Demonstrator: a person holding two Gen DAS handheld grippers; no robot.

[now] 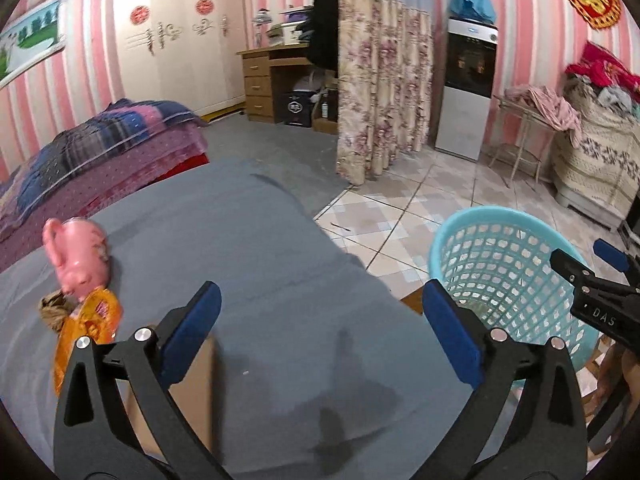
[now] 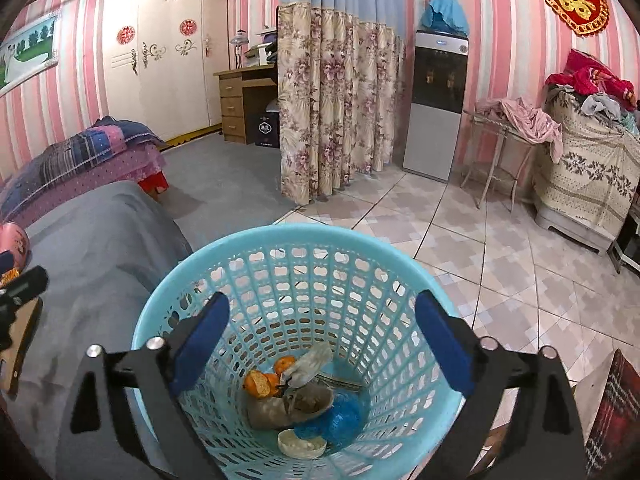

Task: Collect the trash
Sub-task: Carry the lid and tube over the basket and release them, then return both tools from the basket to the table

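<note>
Trash — orange peels (image 2: 262,384), a blue plastic bag (image 2: 340,420), a white lid (image 2: 302,444) and greyish wrappers — lies at the bottom of a turquoise lattice basket (image 2: 280,240) standing on the tiled floor (image 2: 500,248) beside a grey-covered table (image 1: 240,240). Directly above the basket, the right gripper (image 2: 322,344) holds its blue-padded fingers wide apart and empty. Over the table, the left gripper (image 1: 320,332) is likewise spread and empty, with an orange snack wrapper (image 1: 86,320), a brown crumpled scrap (image 1: 52,308) and a pink pitcher (image 1: 78,260) at its left.
</note>
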